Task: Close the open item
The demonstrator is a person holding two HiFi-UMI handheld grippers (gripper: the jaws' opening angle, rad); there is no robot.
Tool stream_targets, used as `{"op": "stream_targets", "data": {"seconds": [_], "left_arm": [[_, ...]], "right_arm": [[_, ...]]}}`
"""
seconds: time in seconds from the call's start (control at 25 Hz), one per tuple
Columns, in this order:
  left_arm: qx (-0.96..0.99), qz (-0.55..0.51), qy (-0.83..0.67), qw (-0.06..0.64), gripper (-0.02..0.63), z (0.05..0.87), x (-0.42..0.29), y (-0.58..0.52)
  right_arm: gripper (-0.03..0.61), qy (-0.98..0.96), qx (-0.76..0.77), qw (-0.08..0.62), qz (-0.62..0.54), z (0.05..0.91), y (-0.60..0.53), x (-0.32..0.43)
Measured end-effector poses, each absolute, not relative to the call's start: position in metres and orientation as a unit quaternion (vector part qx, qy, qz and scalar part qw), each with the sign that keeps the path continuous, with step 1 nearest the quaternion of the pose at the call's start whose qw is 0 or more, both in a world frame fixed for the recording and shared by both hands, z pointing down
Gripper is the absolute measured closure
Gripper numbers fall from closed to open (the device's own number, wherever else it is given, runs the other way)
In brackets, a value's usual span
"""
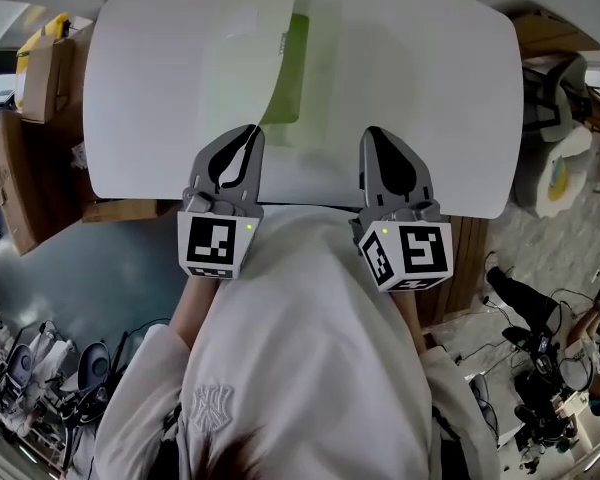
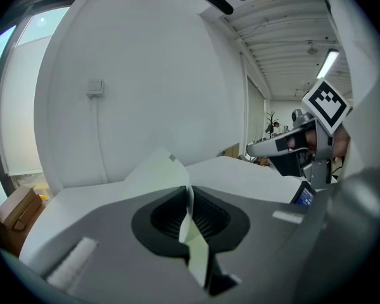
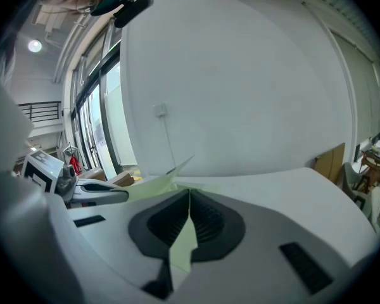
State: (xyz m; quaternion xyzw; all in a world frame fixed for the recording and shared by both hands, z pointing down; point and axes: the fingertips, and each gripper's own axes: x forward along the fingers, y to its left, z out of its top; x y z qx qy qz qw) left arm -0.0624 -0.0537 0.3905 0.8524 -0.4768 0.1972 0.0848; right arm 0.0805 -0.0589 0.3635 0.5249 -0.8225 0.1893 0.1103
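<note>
Clenched on the folder [image 1: 296, 68] at the table's [image 1: 450, 88] near edge: left gripper [image 1: 248, 134] pinching its raised cover [image 1: 235, 58], right gripper [image 1: 373, 136] its lower sheet

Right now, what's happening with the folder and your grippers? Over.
Jaws of left gripper and right gripper shut on the folder. Folder open, cover raised. Nothing blocking it.

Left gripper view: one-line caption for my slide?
Left gripper shut on the pale green folder cover, lifted above the white table.
</note>
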Motion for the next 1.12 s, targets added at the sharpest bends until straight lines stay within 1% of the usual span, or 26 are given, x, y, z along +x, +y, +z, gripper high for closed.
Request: {"op": "stream_targets", "data": {"seconds": [1.12], "left_arm": [[0.867, 0.237, -0.432, 0.074, 0.589, 0.42, -0.039, -0.047]], "right_arm": [[0.568, -0.818, 0.535, 0.108, 0.184, 0.361, -0.047, 0.086]]}}
